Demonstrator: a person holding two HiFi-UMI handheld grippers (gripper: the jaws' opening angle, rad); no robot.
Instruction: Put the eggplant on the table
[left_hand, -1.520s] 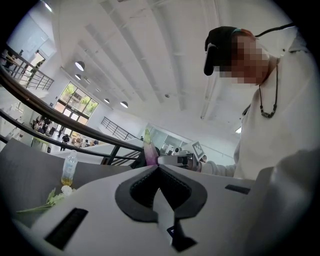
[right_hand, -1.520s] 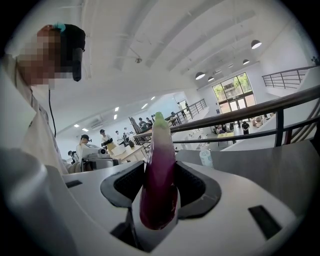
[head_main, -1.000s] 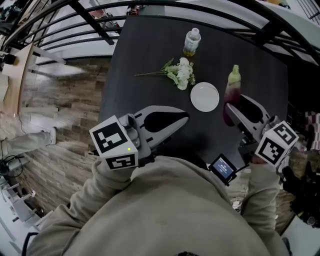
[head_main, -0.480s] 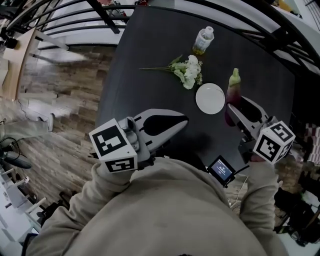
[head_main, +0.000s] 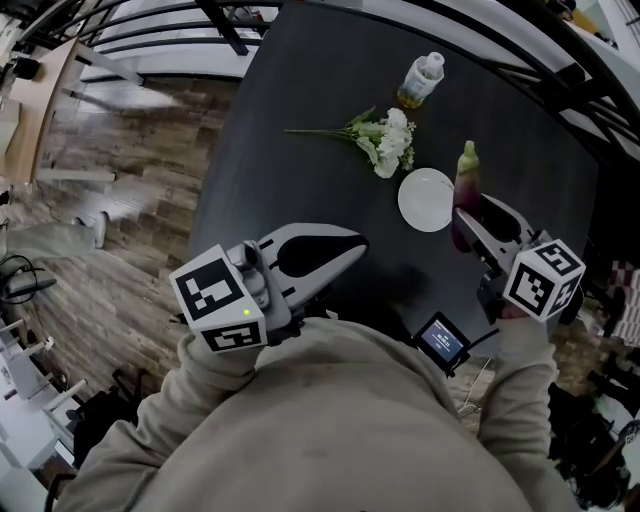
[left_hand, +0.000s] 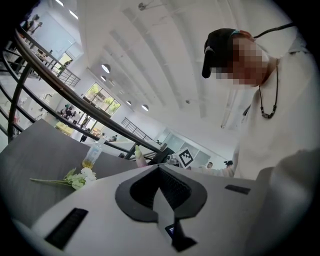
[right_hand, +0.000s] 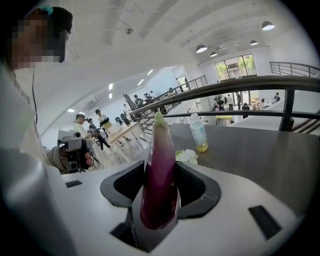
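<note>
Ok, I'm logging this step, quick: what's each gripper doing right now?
Left gripper: closed, nothing between its fingers.
Right gripper: closed on the eggplant.

Ceiling lamps (right_hand: 202, 48) and windows (right_hand: 235, 64) light the table (head_main: 300, 120) evenly; fisheye edges bend and darken.

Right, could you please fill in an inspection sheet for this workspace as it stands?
Surface: dark grey table, no spills seen.
Job's things: purple eggplant with a green tip, held upright beside the plate.
Clutter: round white plate; bunch of white flowers with green leaves; clear plastic bottle of yellow liquid.
Grippers: right gripper shut on the eggplant; left gripper shut, empty.
Cables: nothing seen on the table.
Surroundings: wooden floor; black railing.
</note>
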